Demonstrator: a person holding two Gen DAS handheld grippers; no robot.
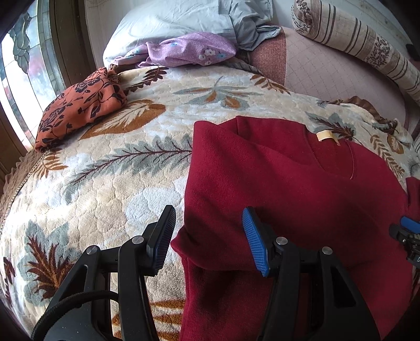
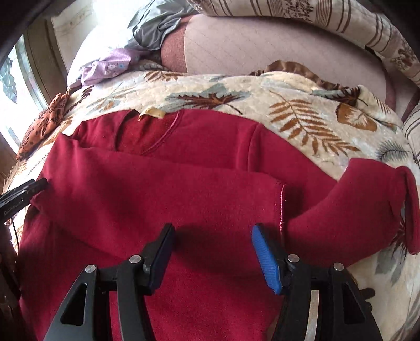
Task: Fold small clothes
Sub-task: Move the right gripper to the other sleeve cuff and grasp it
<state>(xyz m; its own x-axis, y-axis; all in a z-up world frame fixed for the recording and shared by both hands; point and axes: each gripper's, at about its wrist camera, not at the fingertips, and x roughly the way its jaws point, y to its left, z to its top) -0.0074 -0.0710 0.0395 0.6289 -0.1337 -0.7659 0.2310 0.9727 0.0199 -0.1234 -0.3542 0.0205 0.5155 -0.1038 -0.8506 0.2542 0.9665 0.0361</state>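
while the dark red fleece sweater (image 2: 162, 188) lies spread on the cream plush bed blanket printed with brown and grey leaves (image 1: 110, 162), both claws hang over it with their jaws spread wide and nothing between them. the left claw (image 1: 207, 241) sits at the sweater's left edge, its black finger over the blanket and its blue ribbed finger (image 1: 254, 241) over the red cloth. the right claw (image 2: 212, 257) is above the lower middle of the sweater, both fingers over the fabric; whether they touch it cannot be told. one sleeve is folded across the chest, its cuff ending near the blue finger of the right claw, and the other sleeve (image 2: 367, 199) lies out to the right on the blanket, cuff turned up. the v-neck faces the far side of the bed, with a small cream neck label (image 1: 325, 135) at the collar. well apart from the sweater, at the blanket's far left, sits a folded orange cloth with dark flowers (image 1: 78, 107). beyond it lie a crumpled lilac floral garment (image 1: 189, 49), a pale grey-blue pillow (image 1: 170, 18) and a striped beige bolster (image 1: 362, 44)
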